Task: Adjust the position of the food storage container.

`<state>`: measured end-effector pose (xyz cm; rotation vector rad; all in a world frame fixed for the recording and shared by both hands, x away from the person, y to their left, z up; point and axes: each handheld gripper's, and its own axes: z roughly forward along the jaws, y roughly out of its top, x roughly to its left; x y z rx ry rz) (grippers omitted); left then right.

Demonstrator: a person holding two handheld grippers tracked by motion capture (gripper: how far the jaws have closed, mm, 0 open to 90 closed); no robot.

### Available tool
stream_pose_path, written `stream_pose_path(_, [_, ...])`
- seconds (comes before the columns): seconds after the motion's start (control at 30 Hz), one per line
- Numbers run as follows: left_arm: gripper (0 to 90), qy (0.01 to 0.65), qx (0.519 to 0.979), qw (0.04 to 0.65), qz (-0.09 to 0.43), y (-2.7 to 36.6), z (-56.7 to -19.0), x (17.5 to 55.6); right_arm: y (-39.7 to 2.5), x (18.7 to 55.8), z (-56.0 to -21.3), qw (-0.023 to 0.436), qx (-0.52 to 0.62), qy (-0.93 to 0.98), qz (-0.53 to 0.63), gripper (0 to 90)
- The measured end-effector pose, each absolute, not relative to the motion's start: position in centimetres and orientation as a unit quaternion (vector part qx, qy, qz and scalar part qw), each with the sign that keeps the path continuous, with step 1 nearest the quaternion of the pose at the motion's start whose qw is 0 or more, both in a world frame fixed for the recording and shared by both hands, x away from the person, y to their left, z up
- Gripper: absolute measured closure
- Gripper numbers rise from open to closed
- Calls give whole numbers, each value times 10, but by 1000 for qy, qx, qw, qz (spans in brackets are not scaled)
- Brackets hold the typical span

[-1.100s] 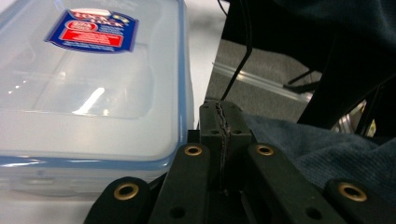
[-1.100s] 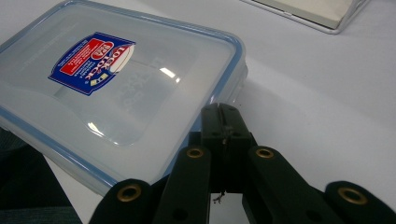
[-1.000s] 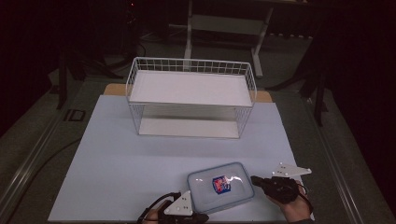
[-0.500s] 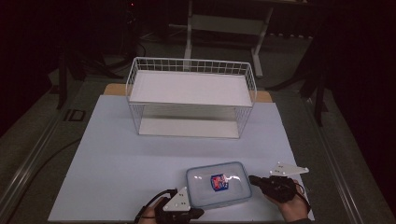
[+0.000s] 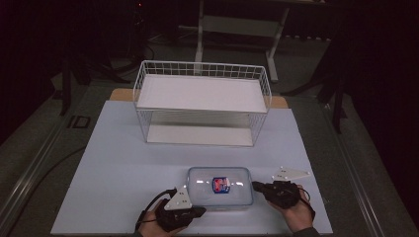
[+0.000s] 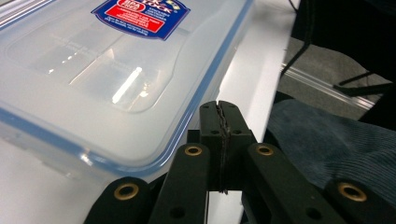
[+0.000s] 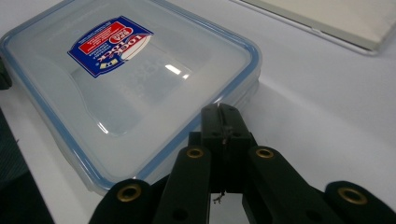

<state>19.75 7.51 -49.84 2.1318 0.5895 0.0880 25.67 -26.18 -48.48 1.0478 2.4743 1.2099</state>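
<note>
One lidded container between two grippers at the near edge of the worktop.

The clear plastic container [image 5: 220,186], its blue-rimmed lid bearing one red-and-blue label [image 5: 222,184], lies flat near the worktop's [image 5: 108,163] near edge. The left gripper [image 5: 196,211] sits at its near-left corner, the right gripper [image 5: 257,186] at its right edge; both have jaws pressed together, pinching nothing. One white wire basket [image 5: 202,101] stands toward the far edge, well apart, with nothing between.

Laboratory recording setup: a white-topped bench [image 5: 123,163] under bright light, dark surroundings, floor cables [image 5: 29,177], and a metal equipment frame [image 5: 242,24] behind.
</note>
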Motion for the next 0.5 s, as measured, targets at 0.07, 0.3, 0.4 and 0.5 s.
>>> stream_pose_path(0.07, [894, 244, 860, 447, 39, 77, -499, 200, -255, 261, -485, 96, 353, 836, 410, 900])
stream_pose_path(0.3, [894, 266, 857, 438, 59, 88, -497, 209, -229, 277, -486, 95, 346, 836, 416, 900])
stream_pose_path(0.4, [893, 277, 853, 437, 69, 95, -496, 214, -219, 283, -487, 94, 347, 833, 421, 900])
stream_pose_path(0.5, [893, 288, 847, 442, 73, 98, -496, 218, -210, 288, -488, 94, 351, 829, 425, 900])
